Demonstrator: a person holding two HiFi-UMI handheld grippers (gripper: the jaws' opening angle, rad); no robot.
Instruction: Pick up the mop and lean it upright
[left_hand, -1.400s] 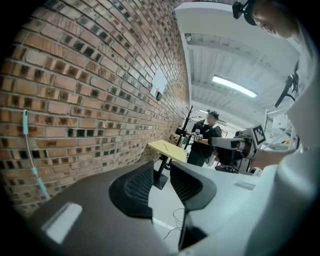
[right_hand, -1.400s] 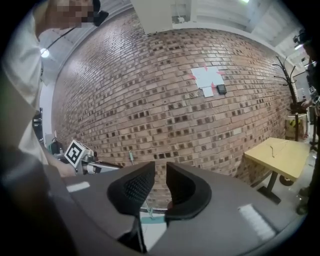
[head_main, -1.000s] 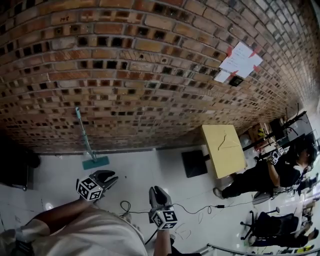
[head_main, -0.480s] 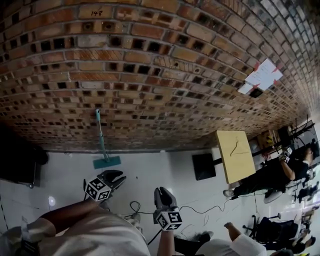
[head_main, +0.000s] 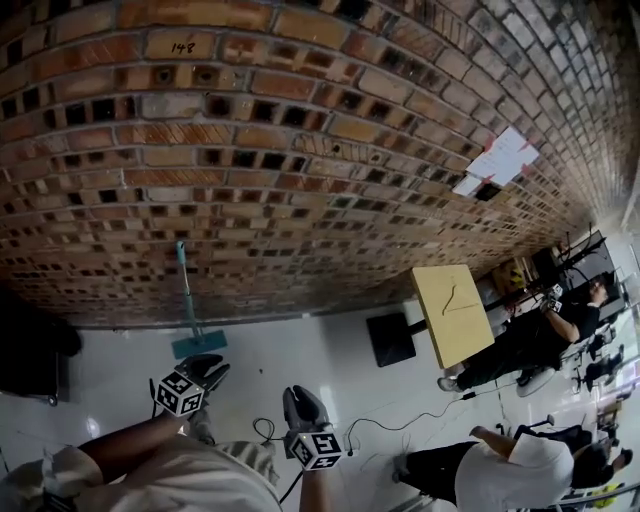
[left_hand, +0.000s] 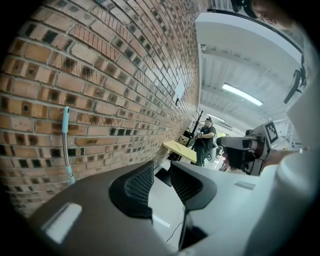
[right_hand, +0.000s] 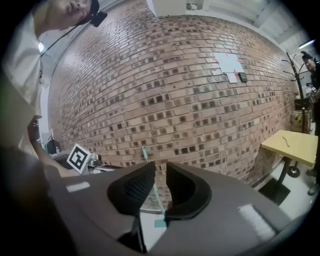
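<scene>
A mop with a teal handle (head_main: 186, 285) leans upright against the brick wall, its flat teal head (head_main: 198, 345) on the white floor. My left gripper (head_main: 213, 364) is open and empty, just in front of the mop head. My right gripper (head_main: 298, 395) hangs further right and nearer to me, also open with nothing between its jaws. In the left gripper view the mop handle (left_hand: 66, 145) stands left of the open left gripper (left_hand: 161, 172). In the right gripper view the handle (right_hand: 144, 151) and head (right_hand: 160, 223) show through the gap of the right gripper (right_hand: 160, 175).
A yellow table (head_main: 452, 312) with a hanger on it stands at the right, a black square base (head_main: 390, 338) beside it. A black cable (head_main: 400, 425) trails over the floor. Two people (head_main: 520, 345) are at the right. Papers (head_main: 497, 160) are taped to the wall.
Both grippers have moved closer to the mop and the wall, still open. A person in white has come into view at the lower right.
</scene>
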